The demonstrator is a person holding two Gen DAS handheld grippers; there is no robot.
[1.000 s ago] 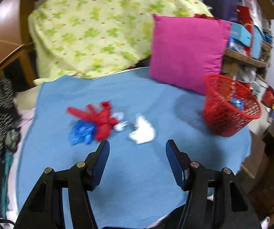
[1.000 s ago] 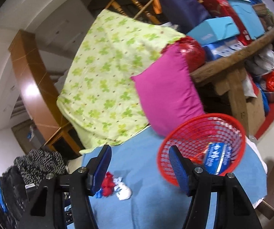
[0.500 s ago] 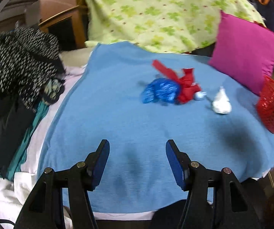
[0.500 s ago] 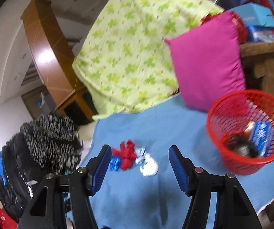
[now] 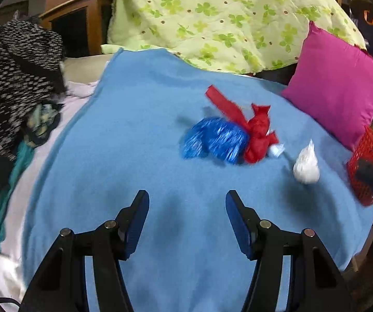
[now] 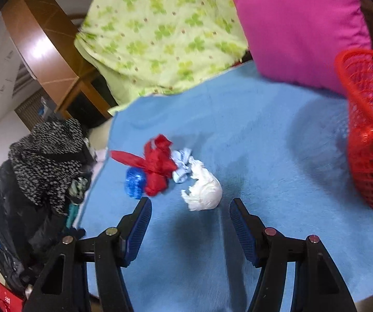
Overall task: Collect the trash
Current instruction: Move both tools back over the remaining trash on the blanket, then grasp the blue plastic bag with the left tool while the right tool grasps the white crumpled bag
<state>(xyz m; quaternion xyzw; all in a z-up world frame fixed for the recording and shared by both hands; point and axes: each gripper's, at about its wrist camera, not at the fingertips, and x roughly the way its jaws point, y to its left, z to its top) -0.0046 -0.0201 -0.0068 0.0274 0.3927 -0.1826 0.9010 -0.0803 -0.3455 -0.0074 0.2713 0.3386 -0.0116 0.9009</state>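
Observation:
Trash lies on a blue blanket: a crumpled blue foil wrapper, a red plastic bag, a small pale blue scrap and a white paper wad. The same pile shows in the right wrist view, with the white wad, red bag and blue wrapper. My left gripper is open and empty, short of the blue wrapper. My right gripper is open and empty, just short of the white wad. A red mesh basket with trash inside stands at the right; it also shows in the left wrist view.
A magenta pillow and a green clover-print quilt lie behind the trash. Black-and-white clothing is heaped at the left edge of the bed. A wooden cabinet stands behind.
My left gripper has swung left and then closed in on the trash pile. My right gripper has left the basket and dropped toward the white wad. Both stayed open.

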